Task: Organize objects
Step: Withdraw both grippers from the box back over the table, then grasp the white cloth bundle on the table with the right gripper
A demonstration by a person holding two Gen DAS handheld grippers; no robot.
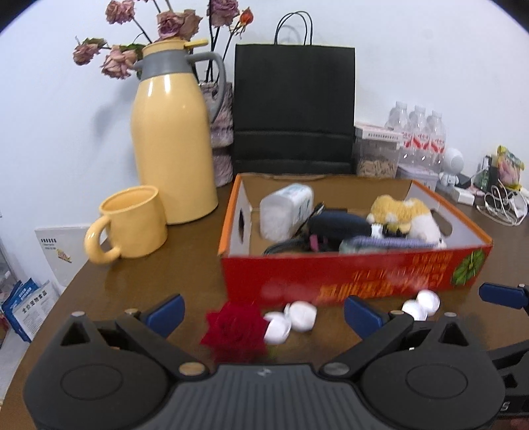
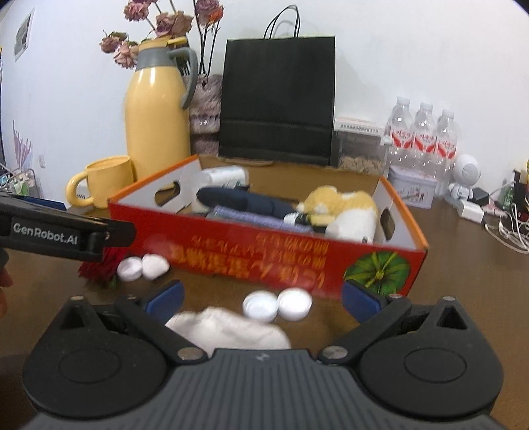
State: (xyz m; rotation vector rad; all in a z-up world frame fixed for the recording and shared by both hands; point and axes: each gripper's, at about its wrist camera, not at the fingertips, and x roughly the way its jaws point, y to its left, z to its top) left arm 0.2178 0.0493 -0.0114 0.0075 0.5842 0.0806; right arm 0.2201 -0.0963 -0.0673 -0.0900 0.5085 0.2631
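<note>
A red cardboard box [image 1: 353,274] [image 2: 231,251] sits mid-table, holding a plush toy [image 1: 403,211] [image 2: 344,205], a clear container [image 1: 284,208] and dark items. My left gripper [image 1: 263,311] is open over a red rose [image 1: 236,330] and two white caps [image 1: 291,321] lying in front of the box. Two more white caps [image 1: 421,302] [image 2: 277,304] lie further right. My right gripper [image 2: 261,299] is open above those caps and a white crumpled cloth [image 2: 228,329]. The rose [image 2: 102,264] shows partly behind the left gripper in the right wrist view.
A yellow thermos [image 1: 172,139] and yellow mug [image 1: 132,225] stand left of the box. A black paper bag [image 1: 294,106], dried flowers [image 1: 165,26], water bottles [image 1: 420,135] and a food jar [image 1: 377,155] line the wall. Cables and gadgets [image 2: 502,215] lie at the right.
</note>
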